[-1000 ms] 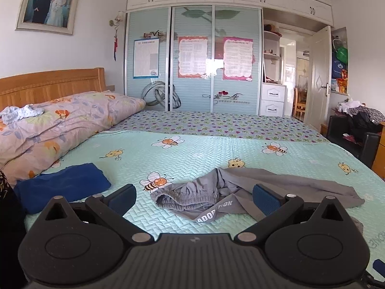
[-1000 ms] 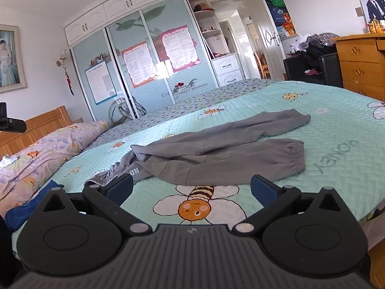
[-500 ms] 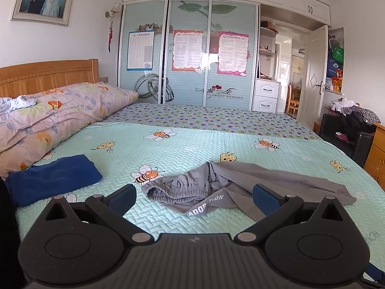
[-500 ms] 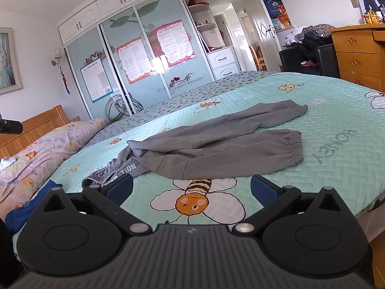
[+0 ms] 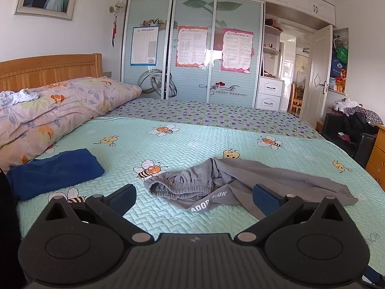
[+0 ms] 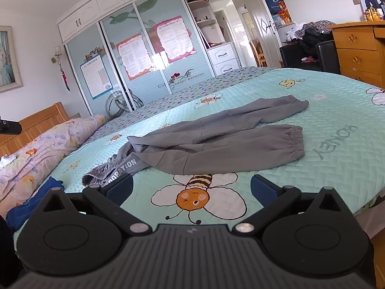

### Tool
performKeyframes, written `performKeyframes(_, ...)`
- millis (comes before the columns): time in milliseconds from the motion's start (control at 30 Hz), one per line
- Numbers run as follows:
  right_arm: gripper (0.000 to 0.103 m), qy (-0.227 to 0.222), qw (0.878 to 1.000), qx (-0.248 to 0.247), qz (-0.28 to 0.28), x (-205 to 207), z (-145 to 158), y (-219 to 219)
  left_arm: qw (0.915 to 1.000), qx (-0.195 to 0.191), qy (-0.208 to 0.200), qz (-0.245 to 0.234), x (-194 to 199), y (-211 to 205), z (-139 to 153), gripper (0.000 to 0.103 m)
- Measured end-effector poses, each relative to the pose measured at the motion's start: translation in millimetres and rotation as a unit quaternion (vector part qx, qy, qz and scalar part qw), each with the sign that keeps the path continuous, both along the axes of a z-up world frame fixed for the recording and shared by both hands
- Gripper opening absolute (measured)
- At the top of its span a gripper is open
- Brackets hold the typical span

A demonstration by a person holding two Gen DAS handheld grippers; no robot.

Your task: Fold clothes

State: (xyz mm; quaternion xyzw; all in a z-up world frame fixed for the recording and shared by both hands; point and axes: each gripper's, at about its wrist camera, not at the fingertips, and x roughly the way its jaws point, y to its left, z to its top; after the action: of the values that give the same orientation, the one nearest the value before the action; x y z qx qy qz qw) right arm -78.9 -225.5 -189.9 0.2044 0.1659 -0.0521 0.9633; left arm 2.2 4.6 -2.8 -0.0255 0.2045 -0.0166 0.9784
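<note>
On the bee-print bedspread (image 5: 192, 144): grey trousers (image 6: 216, 142), unfolded, long axis running left to right, bunched waistband nearest the left gripper (image 5: 195, 196), cuffs ahead of the right gripper (image 6: 191, 189). Both grippers wide open, empty, hovering short of the cloth.

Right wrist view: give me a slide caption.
Open right gripper hovers over the bed, facing unfolded grey trousers.

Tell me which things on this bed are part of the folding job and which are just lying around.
Part of the job:
grey trousers, spread out unfolded
blue cloth, already folded
left gripper and right gripper, both open, holding nothing

Just lying around:
floral quilt
small white garment on the quilt
bee bedspread
</note>
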Motion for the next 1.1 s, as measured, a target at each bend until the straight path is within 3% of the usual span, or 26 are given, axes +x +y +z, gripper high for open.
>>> performKeyframes(767, 0.103, 0.005, 1.0, -0.006, 0.003, 2, -2, 3, 0.9998, 0.018, 0.003, 0.012, 6, 0, -9, 0.103)
performKeyframes(833, 0.103, 0.006, 1.0, -0.008, 0.005, 2, -2, 4, 0.9983, 0.054, -0.012, 0.021, 8, -1, -18, 0.102)
performKeyframes(900, 0.103, 0.006, 1.0, -0.009, 0.006, 2, -3, 5, 0.992, 0.115, -0.034, 0.041, 13, -5, -32, 0.102)
performKeyframes(1000, 0.103, 0.008, 1.0, -0.015, 0.007, 1, -5, 8, 0.9715, 0.217, -0.056, 0.077, 22, -10, -60, 0.102)
performKeyframes(1100, 0.103, 0.005, 0.999, -0.047, 0.013, 3, -5, 15, 0.9542, 0.273, -0.056, 0.109, 33, -12, -83, 0.102)
